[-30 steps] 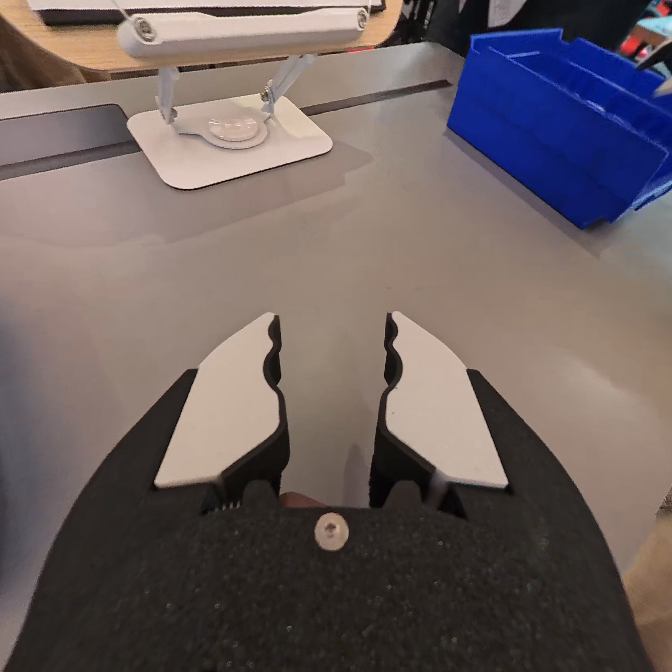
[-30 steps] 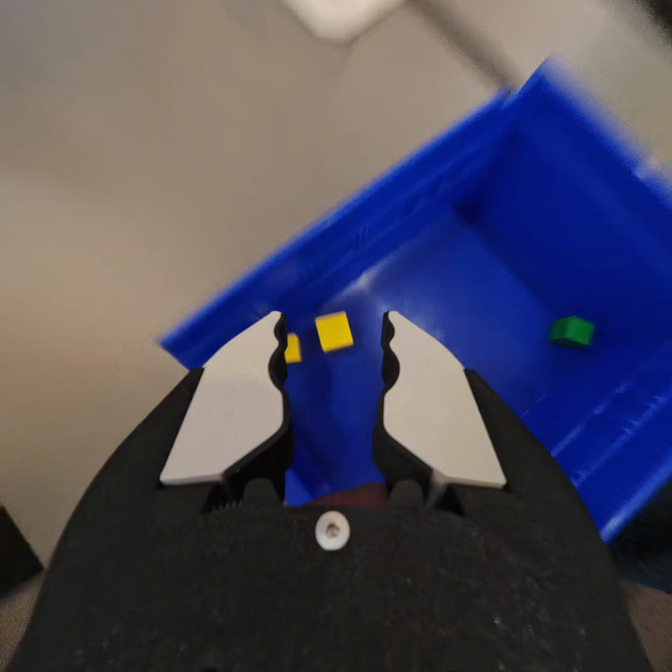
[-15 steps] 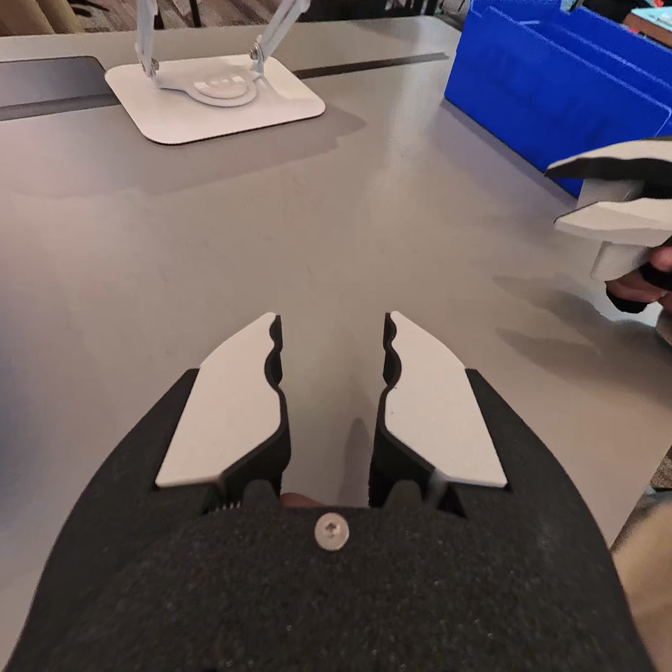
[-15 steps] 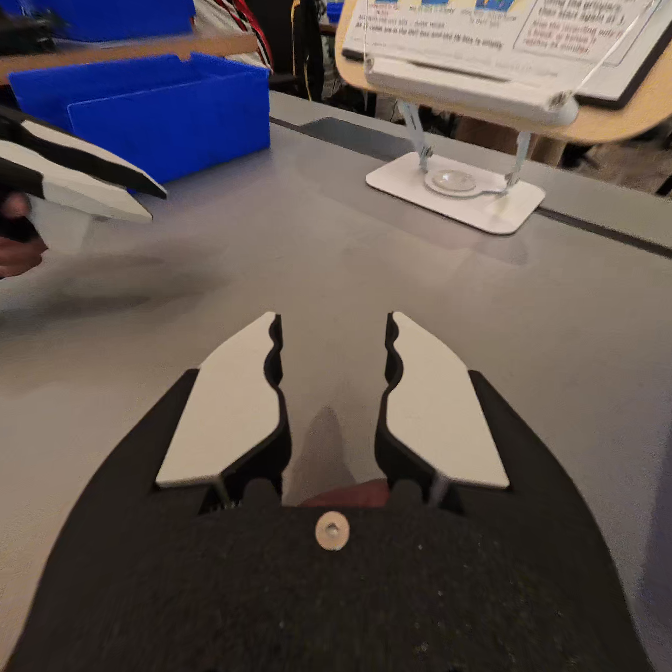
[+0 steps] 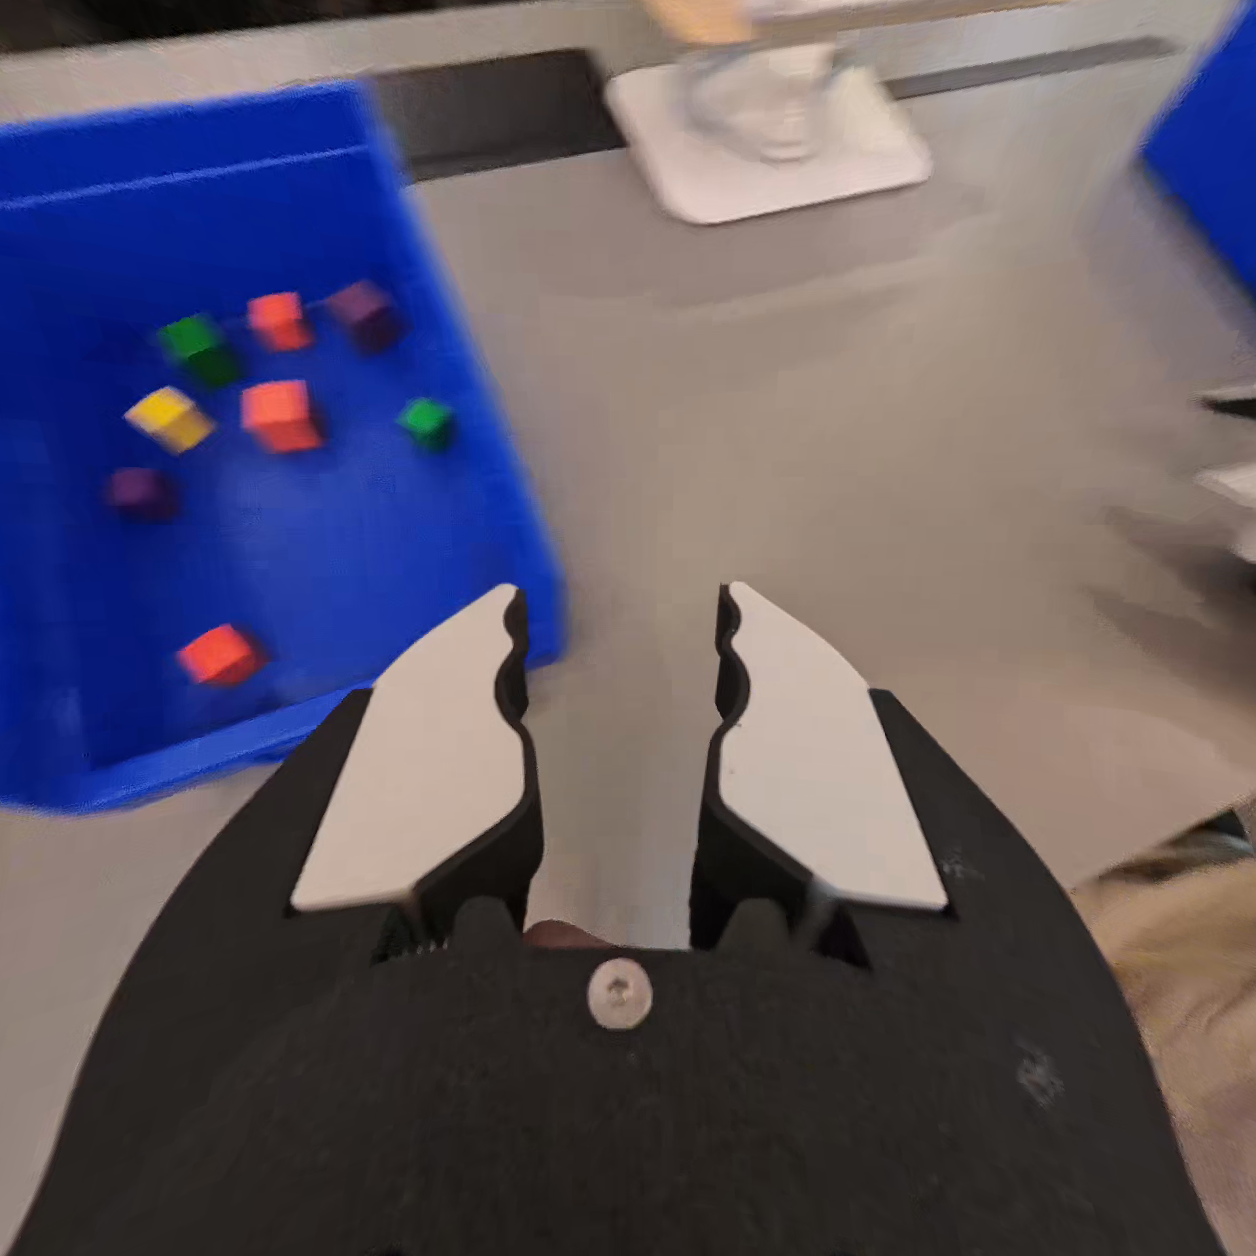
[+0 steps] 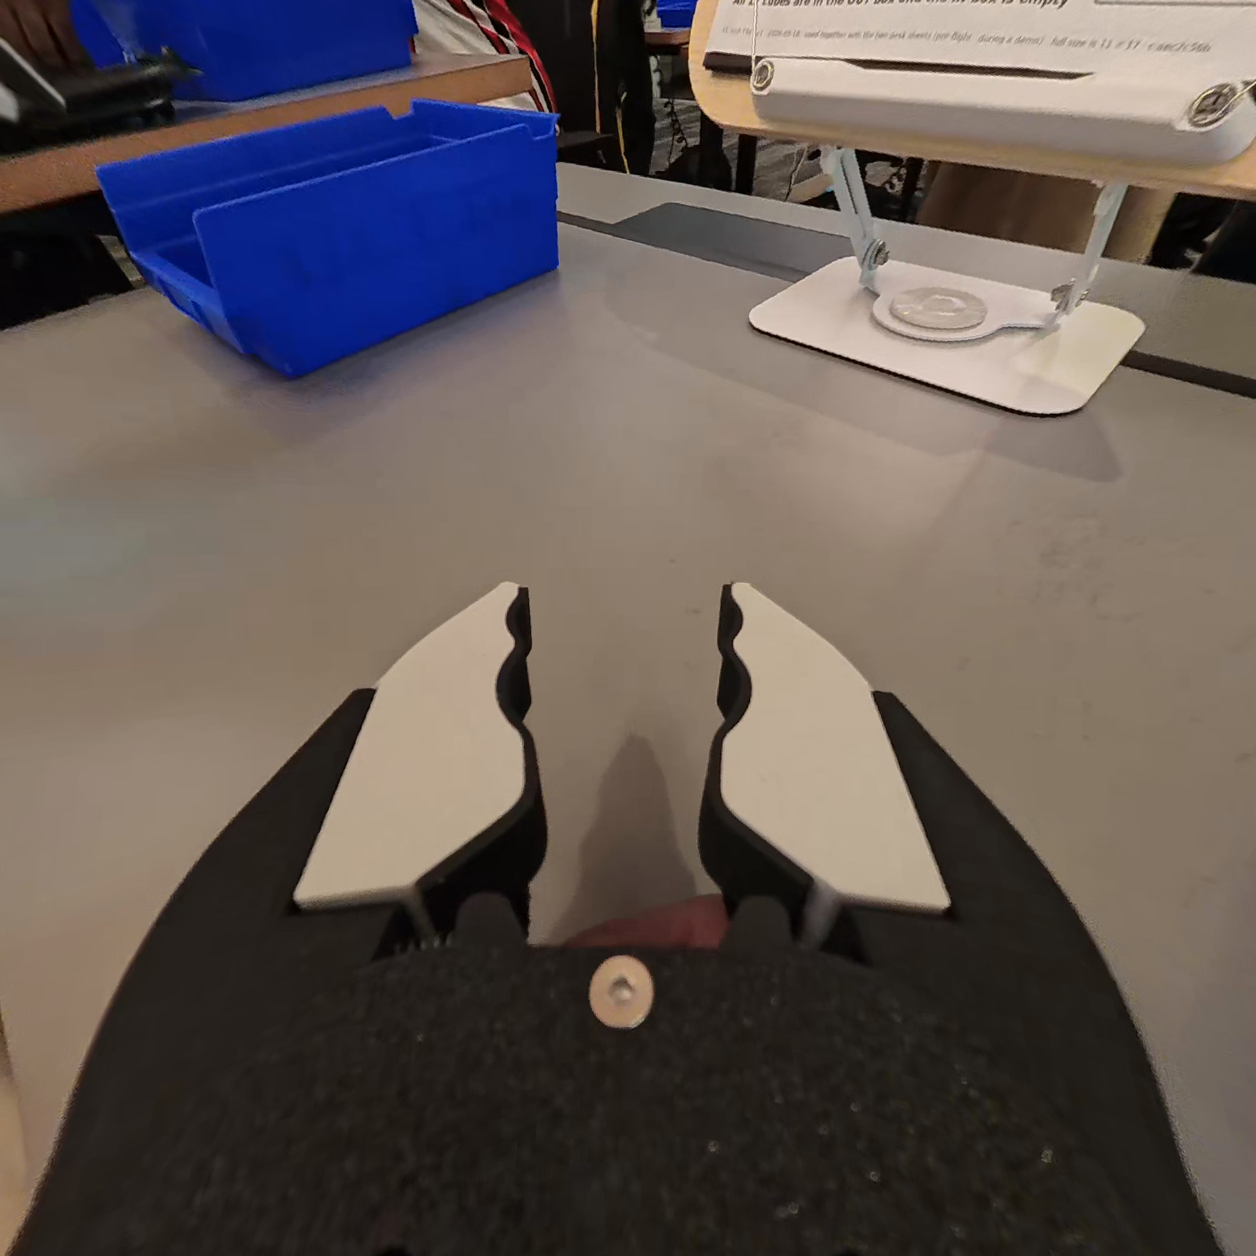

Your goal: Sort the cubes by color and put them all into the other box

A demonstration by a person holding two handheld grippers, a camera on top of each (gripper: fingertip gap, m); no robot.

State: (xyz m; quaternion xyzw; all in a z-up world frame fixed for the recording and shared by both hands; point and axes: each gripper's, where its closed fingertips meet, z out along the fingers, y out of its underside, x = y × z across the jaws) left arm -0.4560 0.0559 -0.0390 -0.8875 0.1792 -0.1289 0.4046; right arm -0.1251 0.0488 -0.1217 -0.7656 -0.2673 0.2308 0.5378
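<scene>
Left gripper (image 5: 620, 595): fingers apart, nothing between them, held above the grey table (image 5: 747, 442) just right of the near corner of a blue box (image 5: 435, 285). The left wrist view is motion-blurred, so fine detail is approx. Inside that box the cubes lie loose on the floor, mostly apart: green cube (image 5: 197, 346) at rear left, w/ an orange-red cube (image 5: 278, 319) and a purple cube (image 5: 363, 314) beside it in a rough row; a yellow cube (image 5: 170, 418), a second orange-red cube (image 5: 282, 414) and a second green cube (image 5: 425, 421) in the middle; a second purple cube (image 5: 139, 491) at left; a red cube (image 5: 221, 654) nearest the front wall. A second blue box (image 5: 1210, 183) shows only as a corner at the right edge, well apart from the first; contents not visible. Right gripper (image 6: 622, 595): fingers apart, empty, low over bare table. From the right wrist view the first box sits at far left, side wall facing, interior hidden. A white stand (image 6: 951, 340) w/ a flat base rests on the table at far right, carrying a tilted board w/ a printed sheet (image 6: 951, 41).
</scene>
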